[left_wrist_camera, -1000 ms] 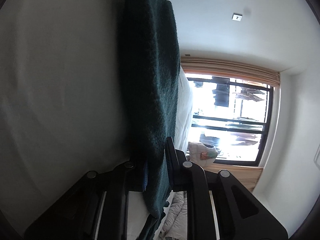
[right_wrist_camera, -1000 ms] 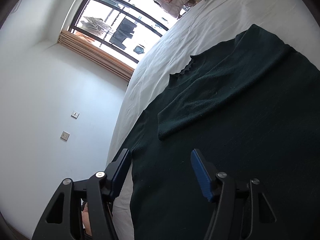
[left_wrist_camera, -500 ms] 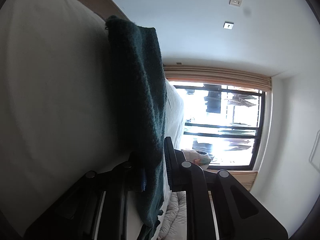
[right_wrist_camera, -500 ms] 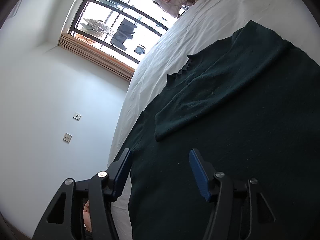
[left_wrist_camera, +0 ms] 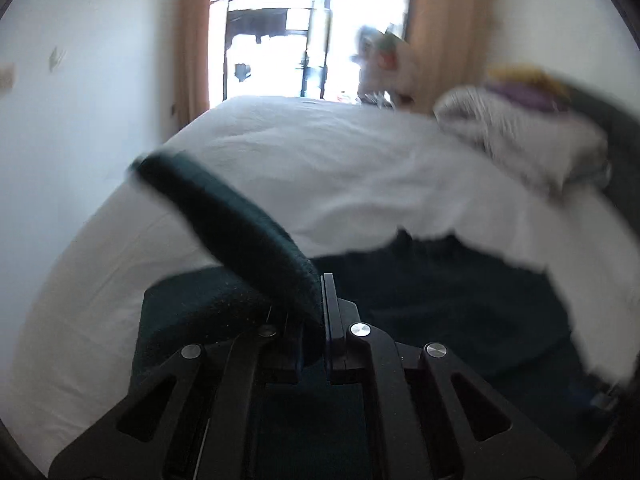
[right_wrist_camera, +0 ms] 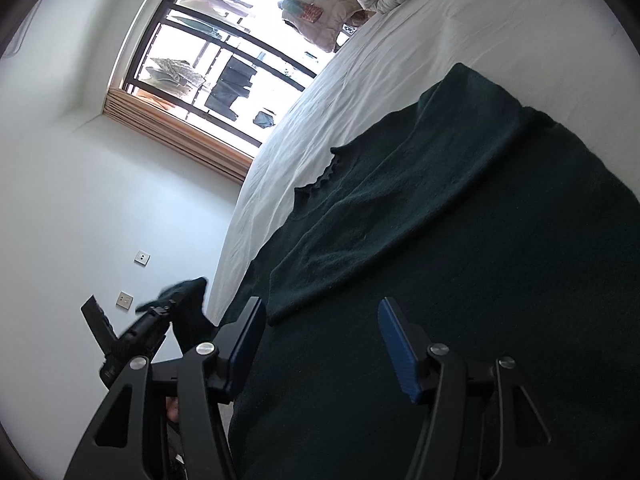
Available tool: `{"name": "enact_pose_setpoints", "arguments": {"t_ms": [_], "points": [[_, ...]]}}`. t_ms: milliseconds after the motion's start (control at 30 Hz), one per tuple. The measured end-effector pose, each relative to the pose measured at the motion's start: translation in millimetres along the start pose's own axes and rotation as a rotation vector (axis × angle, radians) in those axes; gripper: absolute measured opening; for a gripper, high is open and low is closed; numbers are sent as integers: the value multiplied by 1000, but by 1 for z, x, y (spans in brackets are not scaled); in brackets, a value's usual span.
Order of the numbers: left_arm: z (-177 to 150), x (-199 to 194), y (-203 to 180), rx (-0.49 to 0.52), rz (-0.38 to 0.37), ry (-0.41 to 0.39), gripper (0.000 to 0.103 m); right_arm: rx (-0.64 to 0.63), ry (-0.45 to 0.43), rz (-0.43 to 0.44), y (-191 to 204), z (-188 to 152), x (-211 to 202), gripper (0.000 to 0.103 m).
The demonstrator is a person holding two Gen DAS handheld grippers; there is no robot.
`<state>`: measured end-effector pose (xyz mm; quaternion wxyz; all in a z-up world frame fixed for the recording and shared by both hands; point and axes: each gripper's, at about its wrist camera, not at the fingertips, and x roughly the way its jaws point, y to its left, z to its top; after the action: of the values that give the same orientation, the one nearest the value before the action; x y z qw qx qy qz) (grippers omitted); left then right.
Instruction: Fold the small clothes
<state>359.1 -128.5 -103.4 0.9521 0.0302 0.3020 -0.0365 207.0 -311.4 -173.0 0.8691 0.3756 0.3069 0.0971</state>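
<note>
A dark green knitted sweater (right_wrist_camera: 460, 260) lies spread on the white bed (right_wrist_camera: 460, 40), with one sleeve (right_wrist_camera: 380, 216) folded across its body. My right gripper (right_wrist_camera: 322, 320) hovers open just above the sweater's lower body, nothing between its blue pads. At the bed's left edge my left gripper (right_wrist_camera: 164, 310) holds the other sleeve (right_wrist_camera: 188, 296) lifted off the sheet. In the left wrist view the left gripper (left_wrist_camera: 322, 280) has its jaws closing tight on that sleeve (left_wrist_camera: 224, 216), which arches up and to the left, while the sweater body (left_wrist_camera: 440, 292) lies ahead on the sheet.
A crumpled grey duvet (left_wrist_camera: 520, 132) with some clothes on it is piled at the far right corner of the bed. A large window (right_wrist_camera: 224, 60) and a white wall with sockets (right_wrist_camera: 125, 300) border the bed's far and left sides.
The left wrist view has swung from a sideways roll to level, carrying the gripped sleeve toward the sweater body. The left gripper has come into the right wrist view. The right gripper shifted slightly over the sweater.
</note>
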Motion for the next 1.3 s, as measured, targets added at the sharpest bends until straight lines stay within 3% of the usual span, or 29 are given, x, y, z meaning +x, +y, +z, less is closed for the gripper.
{"name": "enact_pose_setpoints", "arguments": {"t_ms": [67,100,133,200,300,433,567,733,800,867,900,933,1033,1133,1300], "points": [[-32,20,-64,252,85,28,6,-13,0,-9,-1,11,1,62],[-47,27,-82,328,123,39,6,-28,6,-13,0,16,3,62],[-63,37,-95,394,154,60,6,-45,27,-20,-1,25,7,62],[-87,53,-99,430,176,90,6,-64,71,-38,0,36,20,62],[-84,52,-99,410,176,75,6,-65,152,0,6,49,47,62],[-95,50,-92,410,180,70,6,18,292,114,12,52,97,62],[-105,23,-72,399,173,45,6,19,390,100,26,42,144,62],[-100,22,-56,328,131,26,6,-46,501,53,47,28,190,62],[-99,19,-51,305,118,18,6,-65,508,50,52,26,200,57],[-97,19,-47,288,107,17,6,-76,515,59,55,26,205,36],[-96,20,-45,279,100,20,6,-93,527,61,57,24,208,18],[-95,19,-43,270,94,21,6,-118,532,51,60,22,210,10],[-93,18,-43,283,86,26,6,-210,503,6,71,18,205,9],[-86,1,-49,307,47,-27,7,-253,448,-17,75,28,193,9],[-75,-27,-46,208,-152,-14,7,-284,397,-58,66,54,172,9]]}}
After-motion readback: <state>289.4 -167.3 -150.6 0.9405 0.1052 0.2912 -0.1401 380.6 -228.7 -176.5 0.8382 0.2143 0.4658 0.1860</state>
